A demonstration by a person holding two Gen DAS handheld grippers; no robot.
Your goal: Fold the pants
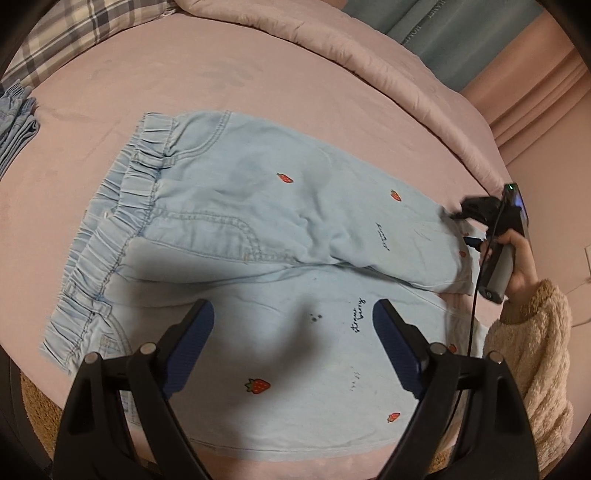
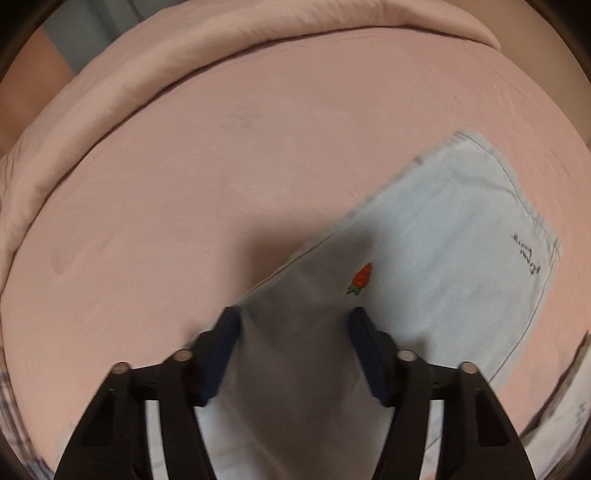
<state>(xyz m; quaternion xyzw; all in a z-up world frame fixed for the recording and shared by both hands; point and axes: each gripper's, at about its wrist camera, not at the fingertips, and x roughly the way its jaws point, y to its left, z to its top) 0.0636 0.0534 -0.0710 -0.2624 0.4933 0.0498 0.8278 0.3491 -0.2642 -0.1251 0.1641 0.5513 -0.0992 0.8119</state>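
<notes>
Light blue pants (image 1: 236,206) with small strawberry prints lie flat on the pink bed, elastic waistband to the left, legs running right. My left gripper (image 1: 293,314) is open and empty, hovering over the near leg. My right gripper shows in the left wrist view (image 1: 471,225) at the hem of the far leg, held by a hand in a cream sleeve. In the right wrist view the right gripper (image 2: 293,319) is open over a pant leg (image 2: 443,229), with cloth lying between its fingers.
A pink sheet (image 1: 155,74) covers the bed, with a rolled pink duvet (image 1: 332,33) along the far side. Folded blue garments (image 1: 14,122) lie at the left edge. A plaid pillow (image 1: 66,33) is at the top left.
</notes>
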